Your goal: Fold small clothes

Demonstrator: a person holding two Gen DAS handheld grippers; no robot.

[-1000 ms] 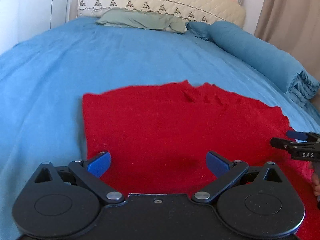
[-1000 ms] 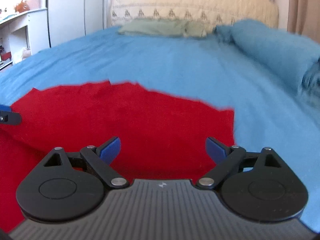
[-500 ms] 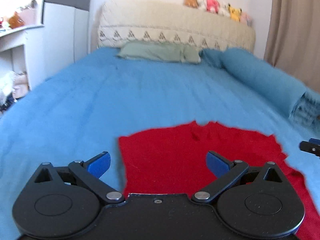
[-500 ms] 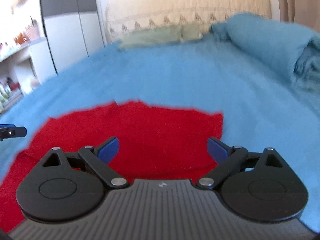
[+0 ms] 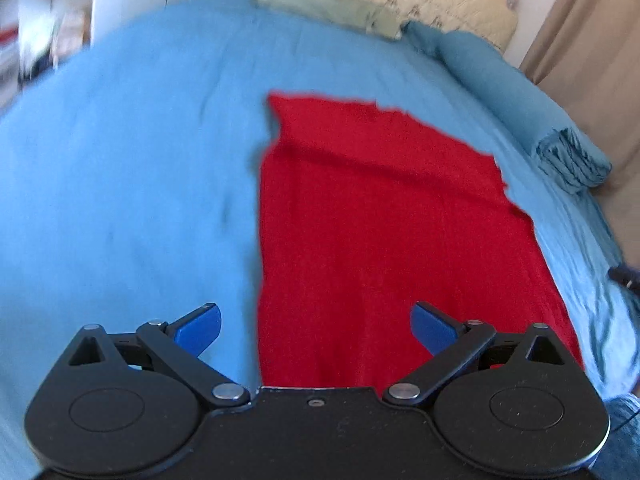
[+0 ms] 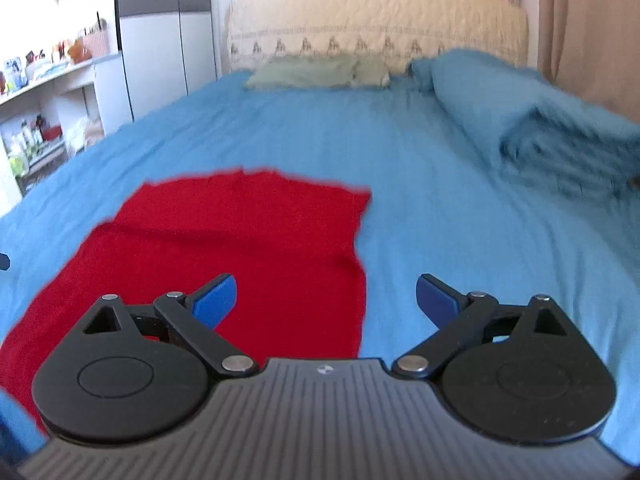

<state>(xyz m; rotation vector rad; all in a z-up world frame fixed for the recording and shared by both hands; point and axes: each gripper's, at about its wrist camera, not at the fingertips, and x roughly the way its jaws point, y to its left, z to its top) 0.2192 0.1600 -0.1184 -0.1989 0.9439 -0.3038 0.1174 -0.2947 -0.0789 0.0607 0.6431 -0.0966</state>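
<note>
A red knitted garment (image 5: 380,216) lies flat on the blue bed sheet (image 5: 120,184). It also shows in the right wrist view (image 6: 240,248). My left gripper (image 5: 316,326) is open and empty, held above the garment's near left edge. My right gripper (image 6: 326,298) is open and empty, held above the garment's near right edge. The tip of the right gripper shows at the right edge of the left wrist view (image 5: 624,274). A tip of the left gripper shows at the left edge of the right wrist view (image 6: 4,261).
A rolled blue blanket (image 6: 540,120) lies along the bed's right side. A green pillow (image 6: 312,72) rests against the cream headboard (image 6: 376,20), which carries plush toys. A white wardrobe and shelves (image 6: 60,92) stand to the left. A beige curtain (image 5: 592,28) hangs at right.
Both grippers have drawn apart and shifted outward: the left one now sits over the garment's left edge, the right one over its right edge. Both stay open.
</note>
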